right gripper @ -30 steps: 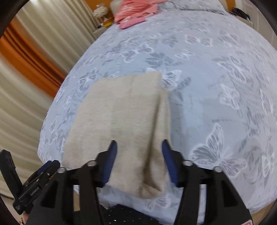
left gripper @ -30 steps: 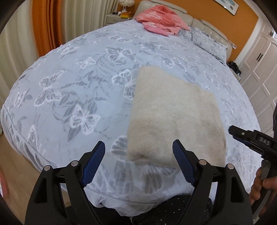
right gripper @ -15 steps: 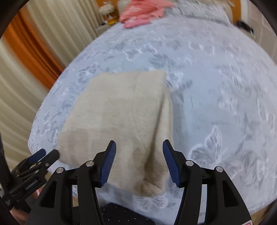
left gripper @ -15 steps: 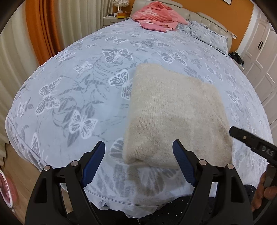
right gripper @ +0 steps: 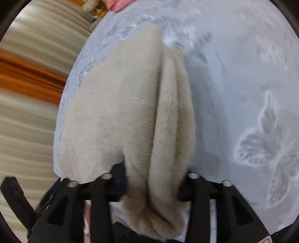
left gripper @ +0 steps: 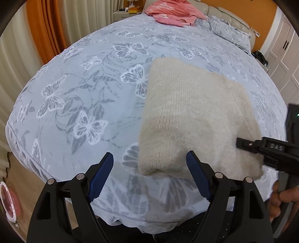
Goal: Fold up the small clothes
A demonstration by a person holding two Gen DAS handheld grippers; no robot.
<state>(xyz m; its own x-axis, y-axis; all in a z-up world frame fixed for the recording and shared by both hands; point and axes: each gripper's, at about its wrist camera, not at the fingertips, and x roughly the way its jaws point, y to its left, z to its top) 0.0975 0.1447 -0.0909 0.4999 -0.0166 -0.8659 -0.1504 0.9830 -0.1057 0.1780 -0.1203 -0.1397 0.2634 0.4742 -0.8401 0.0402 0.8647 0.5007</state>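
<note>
Beige knit sweater [right gripper: 134, 115] bunched in closing right gripper [right gripper: 152, 184] jaws, left gripper [left gripper: 149, 179] agape

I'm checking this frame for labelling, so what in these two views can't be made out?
- Right gripper pads: right wrist view, the beige knit garment bunched between the just-closing jaws covers them.
- Garment's underside and near right corner: left wrist view, hidden by its own folds and the right gripper.
- Bedspread pattern: right wrist view, motion blur.
- Pink clothes: left wrist view, too far to identify.
</note>
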